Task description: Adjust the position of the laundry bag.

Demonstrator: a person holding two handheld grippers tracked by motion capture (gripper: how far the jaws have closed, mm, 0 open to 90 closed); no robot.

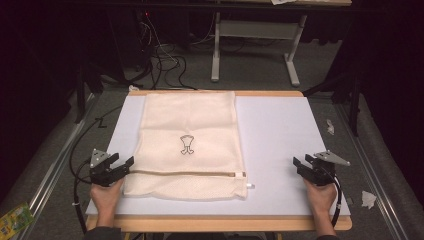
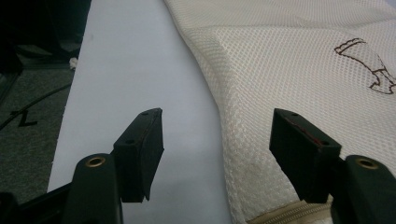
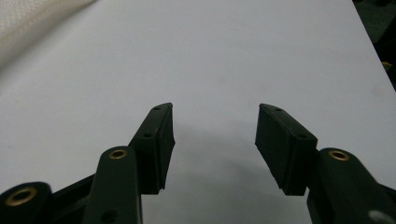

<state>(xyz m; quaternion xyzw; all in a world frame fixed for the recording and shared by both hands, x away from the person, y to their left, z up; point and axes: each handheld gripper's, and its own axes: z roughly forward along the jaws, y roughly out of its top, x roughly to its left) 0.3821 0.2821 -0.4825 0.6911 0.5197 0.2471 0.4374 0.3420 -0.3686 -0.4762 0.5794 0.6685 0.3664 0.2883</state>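
A cream mesh laundry bag (image 1: pixel 189 145) with a small dark printed figure (image 1: pixel 186 144) lies flat on the white table top (image 1: pixel 280 135). A zipper (image 1: pixel 185 173) runs across its near end, with the pull (image 1: pixel 250 186) at the right. My left gripper (image 1: pixel 125 165) rests at the bag's near left corner, open, with nothing between its jaws. In the left gripper view the bag's mesh edge (image 2: pixel 243 112) runs just ahead of the left gripper (image 2: pixel 217 116). My right gripper (image 1: pixel 299 164) is open over bare table, well right of the bag. The right gripper (image 3: pixel 215 109) faces white surface, with the bag (image 3: pixel 28 23) at the far left.
The table has a wooden rim (image 1: pixel 220 223). Cables (image 1: pixel 165 60) and a table frame (image 1: pixel 255 45) stand on the floor beyond it. Bits of paper (image 1: pixel 368 199) lie on the floor at right, and a green packet (image 1: pixel 12 220) at the near left.
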